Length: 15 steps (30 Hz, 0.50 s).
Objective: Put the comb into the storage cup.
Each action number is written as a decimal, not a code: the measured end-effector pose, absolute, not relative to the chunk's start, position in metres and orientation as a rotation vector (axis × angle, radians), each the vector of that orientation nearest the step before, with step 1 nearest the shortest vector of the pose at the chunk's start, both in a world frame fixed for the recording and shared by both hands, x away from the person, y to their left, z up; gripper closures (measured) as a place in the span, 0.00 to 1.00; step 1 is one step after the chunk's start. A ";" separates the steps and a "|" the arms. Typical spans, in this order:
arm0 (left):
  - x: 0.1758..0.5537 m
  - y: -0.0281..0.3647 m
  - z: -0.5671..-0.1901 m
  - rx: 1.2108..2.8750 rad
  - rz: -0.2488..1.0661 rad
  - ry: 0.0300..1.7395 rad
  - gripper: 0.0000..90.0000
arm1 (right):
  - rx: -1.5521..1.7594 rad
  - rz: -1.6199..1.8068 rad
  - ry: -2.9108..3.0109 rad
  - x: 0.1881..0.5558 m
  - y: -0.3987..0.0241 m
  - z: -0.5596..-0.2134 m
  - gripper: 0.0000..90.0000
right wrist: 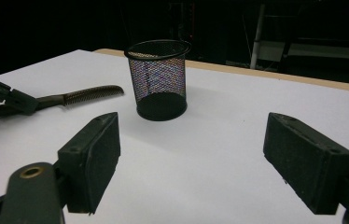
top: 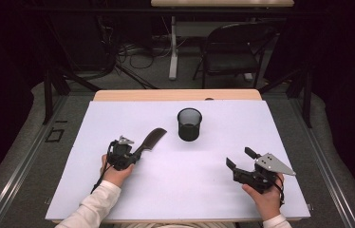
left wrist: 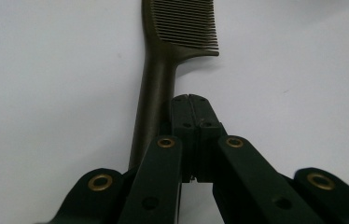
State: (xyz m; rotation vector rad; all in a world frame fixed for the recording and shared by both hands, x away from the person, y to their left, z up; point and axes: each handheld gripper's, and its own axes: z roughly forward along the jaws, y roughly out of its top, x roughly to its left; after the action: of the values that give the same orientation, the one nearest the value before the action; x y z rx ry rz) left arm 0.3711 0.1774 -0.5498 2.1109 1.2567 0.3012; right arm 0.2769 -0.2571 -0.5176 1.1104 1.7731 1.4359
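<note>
the comb (left wrist: 163, 70) is a dark, olive-brown plastic piece with a long, slightly curved handle and a broad head of fine, closely spaced teeth; it lies flat on the white sheet (top: 166, 190), left of centre, head pointing away from the person and toward the cup (top: 189, 124). the left gripper (top: 135, 156) sits at the comb's handle end. in the left gripper view its two black jaws are pressed fully together, pad against pad, and the handle runs along their left side and passes under the linkage; whether the pads pinch any part of the handle cannot be told from the pictures. the cup is a black wire-mesh cylinder with a solid rim and a dark base, standing upright just right of the comb's head and apart from it. the right gripper (top: 240, 158) rests low over the sheet near the front right, well apart from comb and cup; its blocky, matte black pads (right wrist: 95, 154) stand wide apart with nothing between them. the sheet is smooth and matte, laid over a table (top: 175, 94) with a pale wooden edge.
</note>
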 end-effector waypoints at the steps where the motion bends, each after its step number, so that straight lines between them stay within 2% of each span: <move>1: 0.371 0.178 -0.550 2.110 0.300 1.258 1.00 | 1.109 1.437 1.773 0.277 -0.257 -0.518 0.21; 15: 0.369 0.178 -0.546 2.093 0.298 1.241 0.97 | 1.105 1.435 1.775 0.277 -0.257 -0.518 0.21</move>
State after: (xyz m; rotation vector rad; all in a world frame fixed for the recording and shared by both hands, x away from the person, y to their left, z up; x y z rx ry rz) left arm 0.3685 0.1783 -0.5462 2.0925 1.2410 0.2976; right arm 0.2772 -0.2572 -0.5178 1.1049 1.7748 1.4348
